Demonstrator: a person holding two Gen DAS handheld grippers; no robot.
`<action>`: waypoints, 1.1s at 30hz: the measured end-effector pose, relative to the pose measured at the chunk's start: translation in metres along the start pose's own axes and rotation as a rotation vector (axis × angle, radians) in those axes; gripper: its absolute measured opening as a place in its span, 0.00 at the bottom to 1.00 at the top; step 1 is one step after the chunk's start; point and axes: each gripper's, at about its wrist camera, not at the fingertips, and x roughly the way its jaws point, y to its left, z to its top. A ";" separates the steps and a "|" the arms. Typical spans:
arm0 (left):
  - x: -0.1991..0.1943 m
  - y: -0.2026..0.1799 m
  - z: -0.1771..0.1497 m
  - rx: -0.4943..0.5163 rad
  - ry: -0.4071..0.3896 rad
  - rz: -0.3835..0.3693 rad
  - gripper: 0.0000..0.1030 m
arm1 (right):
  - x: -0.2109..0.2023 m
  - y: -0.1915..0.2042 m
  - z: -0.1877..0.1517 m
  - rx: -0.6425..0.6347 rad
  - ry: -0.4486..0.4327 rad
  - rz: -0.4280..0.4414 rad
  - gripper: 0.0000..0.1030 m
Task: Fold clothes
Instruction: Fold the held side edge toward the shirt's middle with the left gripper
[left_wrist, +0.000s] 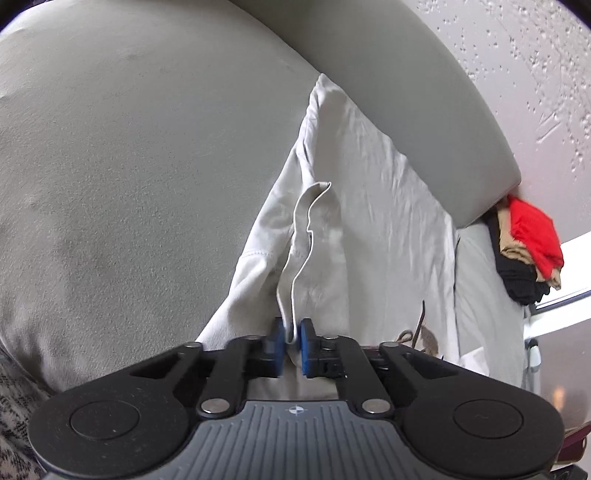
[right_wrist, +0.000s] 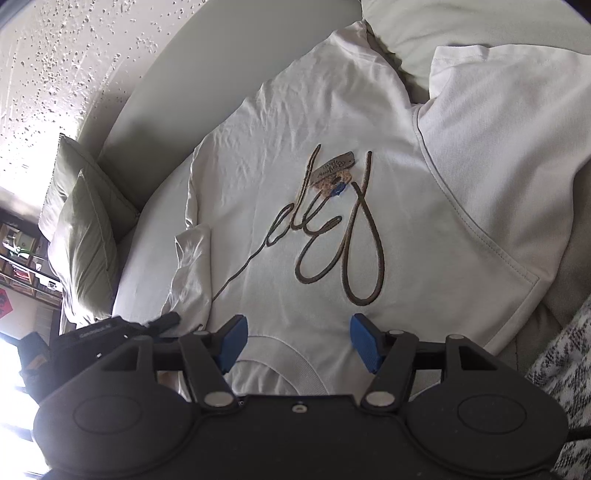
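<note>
**Left claw pinching a hem while the T-shirt lies spread on the sofa**

We are working over a wide pale grey-green upholstered sofa (right_wrist: 155, 229), where the white cotton T-shirt with brown looping script (right_wrist: 332, 184) is lying chest-up, its sleeve on the right already turned in over the body. We are judging this as mid-fold, though how many folds are in we cannot tell. Our left claw (left_wrist: 292, 339) is pressing its blue pads together on a thin edge of the shirt's fabric. Our right claw (right_wrist: 299, 341) is hovering spread wide just above the ribbed neckline (right_wrist: 284, 354), pinching nothing. The next move is asking for the right claw to close on cloth so both can carry an even fold.
</note>
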 end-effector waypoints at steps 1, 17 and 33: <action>-0.004 -0.002 0.000 0.021 -0.011 0.013 0.00 | 0.000 0.000 0.000 0.000 0.000 -0.001 0.59; -0.055 0.054 0.085 0.312 -0.151 0.545 0.00 | 0.003 0.018 -0.001 -0.034 0.004 -0.080 0.64; -0.077 0.057 0.086 0.398 -0.205 0.539 0.09 | -0.024 0.011 -0.005 -0.057 -0.016 -0.084 0.66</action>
